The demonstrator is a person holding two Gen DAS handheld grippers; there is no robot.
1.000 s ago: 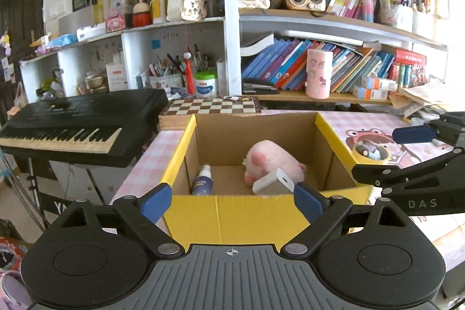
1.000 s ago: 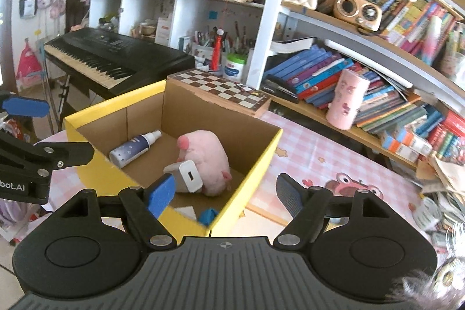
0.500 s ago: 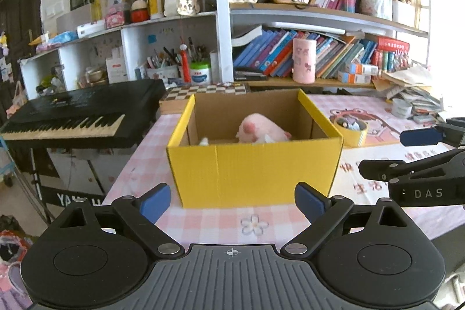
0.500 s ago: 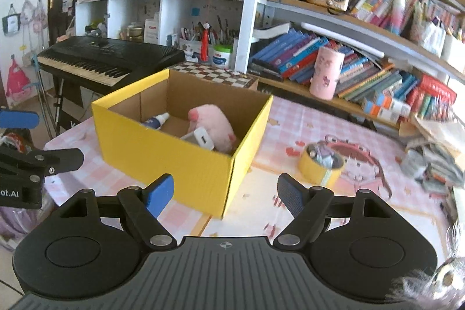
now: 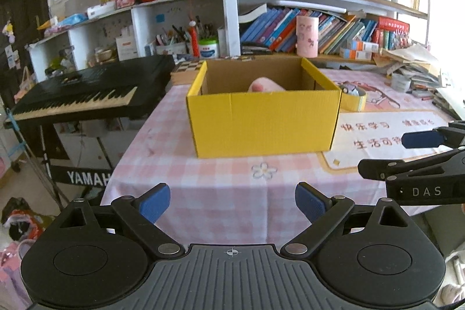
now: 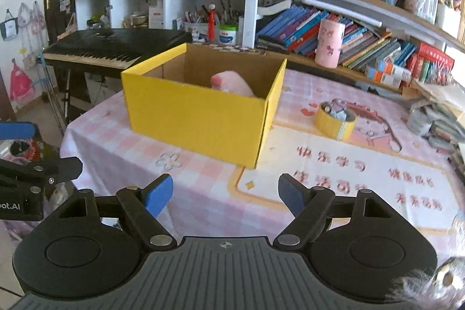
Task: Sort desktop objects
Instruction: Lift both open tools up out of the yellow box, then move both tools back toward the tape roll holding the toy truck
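A yellow cardboard box (image 5: 263, 124) (image 6: 200, 118) stands on the pink checked tablecloth (image 5: 203, 188). A pink plush toy (image 5: 264, 84) (image 6: 231, 83) peeks over its rim; the rest of its contents are hidden. My left gripper (image 5: 232, 201) hangs open and empty over the table's near edge, well short of the box. My right gripper (image 6: 225, 193) is likewise open with nothing between its fingers, near the box's front right corner. Each gripper shows at the edge of the other's view. A yellow tape roll (image 6: 335, 119) (image 5: 353, 100) with small items inside lies right of the box.
A black keyboard (image 5: 87, 95) stands left of the table. A chessboard (image 5: 189, 67) lies behind the box. Shelves of books (image 6: 334, 28) run along the back, with a pink cup (image 6: 328, 47). Papers (image 6: 441, 112) pile at the right edge.
Both grippers have drawn back from above the box toward the table's near edge. The box's inside, with bottle and white charger, has dropped out of sight. Both stay open.
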